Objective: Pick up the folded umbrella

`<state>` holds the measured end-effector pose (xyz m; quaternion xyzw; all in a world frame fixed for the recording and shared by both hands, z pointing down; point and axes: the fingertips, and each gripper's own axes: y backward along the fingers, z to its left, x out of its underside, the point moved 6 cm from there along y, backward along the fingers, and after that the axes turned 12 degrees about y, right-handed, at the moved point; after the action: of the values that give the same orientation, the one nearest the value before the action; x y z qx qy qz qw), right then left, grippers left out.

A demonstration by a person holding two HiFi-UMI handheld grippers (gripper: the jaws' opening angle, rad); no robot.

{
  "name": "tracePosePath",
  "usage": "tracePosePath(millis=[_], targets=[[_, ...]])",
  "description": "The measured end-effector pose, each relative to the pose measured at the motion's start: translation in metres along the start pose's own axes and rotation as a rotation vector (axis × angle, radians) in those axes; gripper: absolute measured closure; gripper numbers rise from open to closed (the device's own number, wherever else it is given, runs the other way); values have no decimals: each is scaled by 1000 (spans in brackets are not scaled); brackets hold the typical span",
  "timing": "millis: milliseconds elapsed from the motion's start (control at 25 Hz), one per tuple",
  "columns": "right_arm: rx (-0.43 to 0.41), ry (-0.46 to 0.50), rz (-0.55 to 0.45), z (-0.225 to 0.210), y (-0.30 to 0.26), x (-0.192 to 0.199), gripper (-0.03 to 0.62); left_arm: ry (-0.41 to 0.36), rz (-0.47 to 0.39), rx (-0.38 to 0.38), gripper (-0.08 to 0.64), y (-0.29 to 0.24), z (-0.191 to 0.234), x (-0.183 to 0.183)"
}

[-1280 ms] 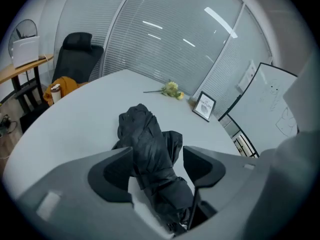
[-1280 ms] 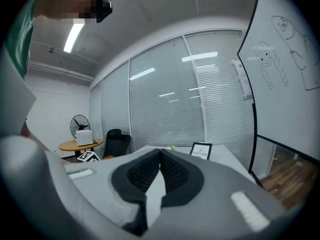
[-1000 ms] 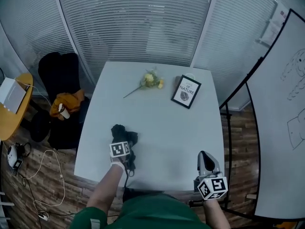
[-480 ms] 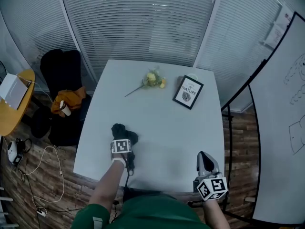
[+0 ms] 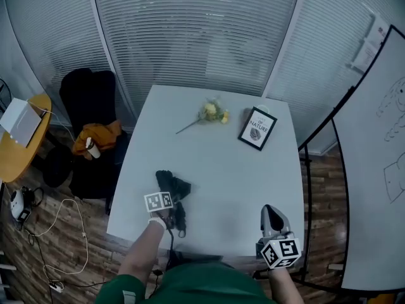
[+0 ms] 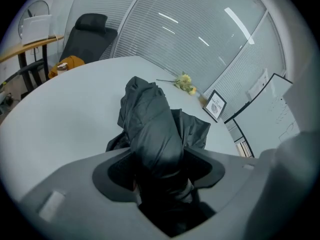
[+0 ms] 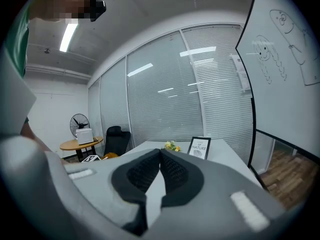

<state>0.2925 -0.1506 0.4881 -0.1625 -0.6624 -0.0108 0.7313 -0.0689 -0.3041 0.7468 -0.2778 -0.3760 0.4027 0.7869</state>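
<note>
Things on the white desk [image 5: 221, 176] came to three: one folded umbrella [image 5: 172, 183], one bunch of yellow flowers [image 5: 212, 113] and one picture frame [image 5: 256, 129]. Two grippers were there, one in each hand.

The umbrella was black, soft and crumpled, with loose cloth sticking out at its sides. It lay near the desk's near left corner. The flowers lay by the far edge, and the frame stood by the far right corner.

The left gripper [image 6: 159, 166] pointed down at the umbrella. Its jaws were closing, with the umbrella's bundled cloth between them. The pads seemed to press on the cloth on both sides, but black on black made that hard to see. The right gripper [image 7: 160, 155] hung by the near right corner with its jaws together and nothing in them.

Compared with a second before, the umbrella, flowers and frame lay in the same spots. The left gripper's marker cube had tipped a little. The right gripper was in much the same place.
</note>
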Motion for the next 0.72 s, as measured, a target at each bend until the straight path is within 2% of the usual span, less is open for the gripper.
tracePosePath(millis=[280,720], targets=[[7,-11,0,32,-1,0,589,156,-47,212,268,29,19,-9],[-39,2,-48,60,-19,-15,589,155,-112,465,270,90,-13,-23]])
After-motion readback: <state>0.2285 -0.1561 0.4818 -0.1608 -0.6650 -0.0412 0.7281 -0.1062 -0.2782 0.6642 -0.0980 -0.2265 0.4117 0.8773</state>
